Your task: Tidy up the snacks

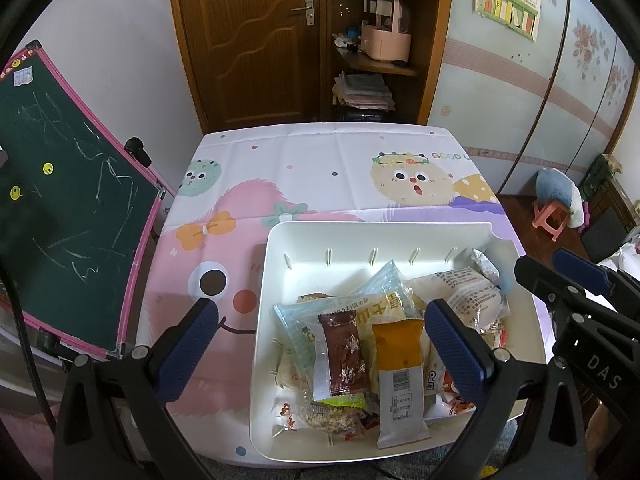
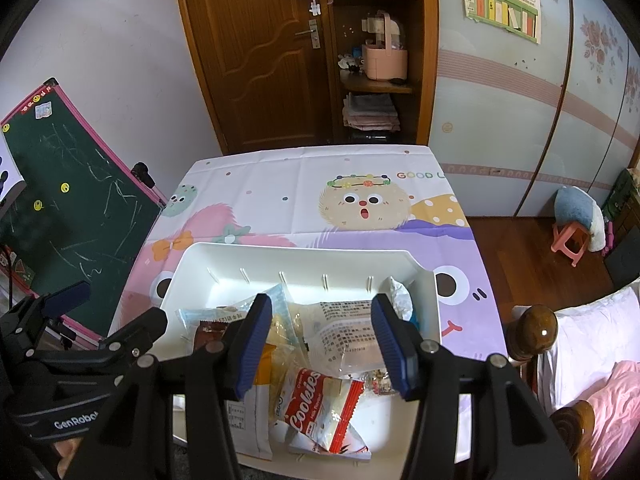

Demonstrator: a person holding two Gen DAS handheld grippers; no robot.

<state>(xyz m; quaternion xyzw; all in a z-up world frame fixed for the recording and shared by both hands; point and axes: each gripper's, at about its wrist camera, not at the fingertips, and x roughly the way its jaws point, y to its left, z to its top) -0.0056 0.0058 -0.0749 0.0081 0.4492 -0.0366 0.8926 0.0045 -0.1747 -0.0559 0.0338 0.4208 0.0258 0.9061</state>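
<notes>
Hovering with jaws apart and empty over the white plastic bin (image 2: 224, 258) on the tabletop (image 2: 304, 184), both the left gripper (image 1: 320, 320) and right gripper (image 2: 320, 336) could pinch several overlapping crinkly wrapped snacks (image 1: 396, 364) beneath and between their jaws at once.

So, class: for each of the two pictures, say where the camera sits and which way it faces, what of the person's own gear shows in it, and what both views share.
Left wrist: sits on the left gripper, looking down and forward over the white bin's left part; its own open fingers show, with the right gripper at the right edge.
Right wrist: sits on the right gripper, above the bin's right part; its own open fingers show, with the left gripper at left.
Shared: bin, snacks, cartoon tablecloth, wooden door.
</notes>
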